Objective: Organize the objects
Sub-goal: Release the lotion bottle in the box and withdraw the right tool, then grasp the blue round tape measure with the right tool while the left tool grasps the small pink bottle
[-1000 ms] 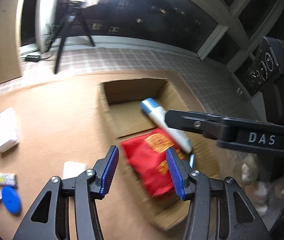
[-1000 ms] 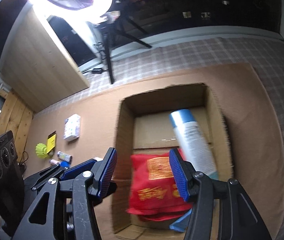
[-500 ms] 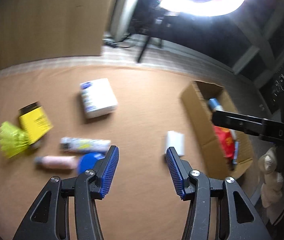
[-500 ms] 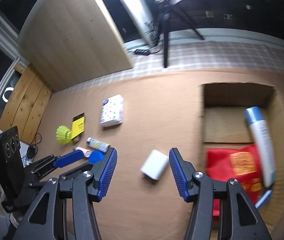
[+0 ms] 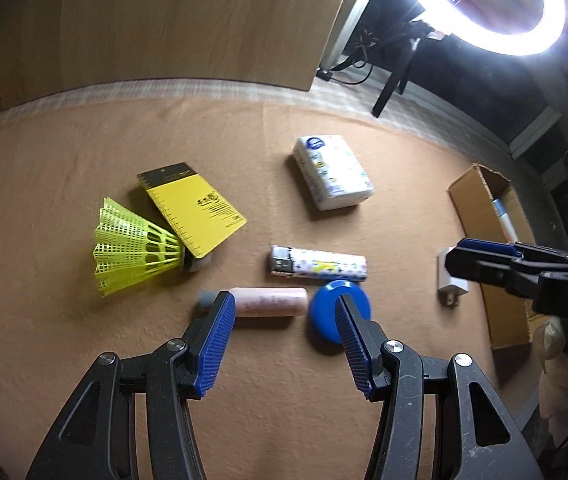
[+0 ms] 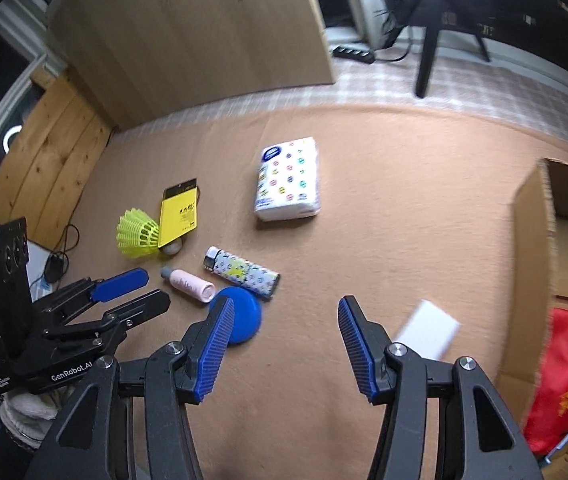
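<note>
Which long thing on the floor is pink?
The little pink bottle with the grey cap. The lighter beside it is white with dots.

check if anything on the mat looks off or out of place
Mostly just loose clutter waiting to be sorted. One oddity: the yellow card lies tilted, its lower corner propped on the nose of the shuttlecock, not flat on the mat. Nothing looks spilled or broken.

Tan carpet, wooden panel (ring light overhead)
</note>
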A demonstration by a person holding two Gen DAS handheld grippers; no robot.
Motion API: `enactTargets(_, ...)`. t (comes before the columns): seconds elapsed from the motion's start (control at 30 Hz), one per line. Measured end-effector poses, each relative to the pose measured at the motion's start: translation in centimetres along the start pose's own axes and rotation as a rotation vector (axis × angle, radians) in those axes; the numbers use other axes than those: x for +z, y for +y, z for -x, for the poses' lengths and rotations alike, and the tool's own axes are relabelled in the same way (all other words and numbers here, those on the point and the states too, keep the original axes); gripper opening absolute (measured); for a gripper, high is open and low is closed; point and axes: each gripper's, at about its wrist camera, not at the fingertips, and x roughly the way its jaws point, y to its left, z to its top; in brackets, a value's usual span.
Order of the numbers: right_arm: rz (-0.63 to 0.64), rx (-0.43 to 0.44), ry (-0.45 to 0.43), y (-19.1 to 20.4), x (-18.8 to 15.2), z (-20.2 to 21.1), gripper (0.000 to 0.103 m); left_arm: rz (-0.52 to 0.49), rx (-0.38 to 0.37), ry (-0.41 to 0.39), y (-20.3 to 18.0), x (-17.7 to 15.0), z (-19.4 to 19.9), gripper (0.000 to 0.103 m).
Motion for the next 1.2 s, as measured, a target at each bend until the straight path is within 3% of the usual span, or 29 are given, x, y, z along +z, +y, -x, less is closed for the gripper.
enactTargets(0.2,0.006,0.012,0.053,1.2,0.9,-2.9,0.05,-0.039,-0.019,0.028,-0.2,0.3,-1.2,0.055)
enactTargets(0.47,-0.066,0.107,0.103,1.3,1.2,-4.8,0.05,-0.076,-0.024,0.046,-0.3,0.8,-2.4,0.055)
enactTargets(0.57,-0.106,0.13,0.129,1.0,1.0,-5.5,0.045,-0.081,-0.022,0.049,-0.3,1.0,-3.0,0.055)
enactTargets(0.87,-0.154,0.162,0.154,0.4,0.6,-6.6,0.045,-0.191,-0.061,0.074,-1.2,0.0,-2.9,0.055)
enactTargets(1.03,-0.129,0.149,0.153,1.0,0.8,-6.9,0.045,-0.226,-0.061,0.09,-1.6,-1.2,-2.1,0.055)
enactTargets(1.2,-0.103,0.119,0.145,1.6,1.0,-7.2,0.045,-0.241,-0.007,0.054,-1.4,-1.0,-1.5,0.056)
